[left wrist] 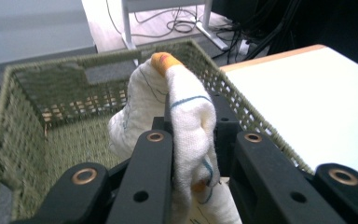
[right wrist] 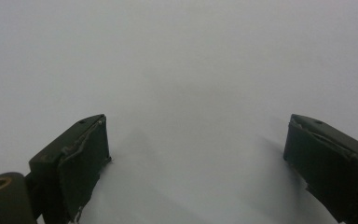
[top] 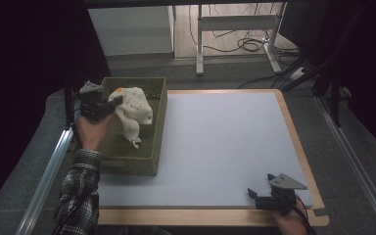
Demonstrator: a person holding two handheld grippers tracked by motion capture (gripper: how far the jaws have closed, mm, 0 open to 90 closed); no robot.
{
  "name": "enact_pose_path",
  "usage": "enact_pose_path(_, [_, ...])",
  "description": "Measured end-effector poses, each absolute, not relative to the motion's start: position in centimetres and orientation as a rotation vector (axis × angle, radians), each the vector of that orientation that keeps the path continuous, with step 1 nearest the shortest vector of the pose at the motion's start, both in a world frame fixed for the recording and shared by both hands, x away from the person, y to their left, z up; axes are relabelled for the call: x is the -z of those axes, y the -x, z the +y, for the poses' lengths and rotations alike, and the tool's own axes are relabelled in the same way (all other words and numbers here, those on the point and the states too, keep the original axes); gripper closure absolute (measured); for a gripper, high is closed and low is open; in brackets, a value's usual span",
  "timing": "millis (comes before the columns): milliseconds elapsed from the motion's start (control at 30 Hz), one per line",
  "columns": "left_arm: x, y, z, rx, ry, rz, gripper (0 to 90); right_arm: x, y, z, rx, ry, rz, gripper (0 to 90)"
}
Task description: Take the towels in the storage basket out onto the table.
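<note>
Over the basket (top: 147, 161), left claw (top: 111, 104) clamped on cloth (top: 134, 115); right claw (top: 254, 196) wide apart.

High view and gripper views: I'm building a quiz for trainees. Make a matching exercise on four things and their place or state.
1. cloth
2. basket
3. left gripper
4. right gripper

a. open, low over the bare table near its front edge
b. green woven, at the table's left
c. white, hanging over the basket
d. shut on the cloth

Pairs: 1-c, 2-b, 3-d, 4-a
</note>
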State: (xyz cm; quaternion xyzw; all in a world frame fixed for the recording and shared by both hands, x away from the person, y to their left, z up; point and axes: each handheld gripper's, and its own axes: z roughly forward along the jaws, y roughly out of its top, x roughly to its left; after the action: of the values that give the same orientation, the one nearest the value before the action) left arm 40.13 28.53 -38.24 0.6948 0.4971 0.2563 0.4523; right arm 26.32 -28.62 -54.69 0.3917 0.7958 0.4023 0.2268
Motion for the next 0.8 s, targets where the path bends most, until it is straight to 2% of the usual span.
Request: enact_pose_path(800, [32.1,-39.8,25.5,-0.663,-1.717,1.105,81.3,54.7,-26.3,-28.6,-1.109,-1.078,2.194,6.8])
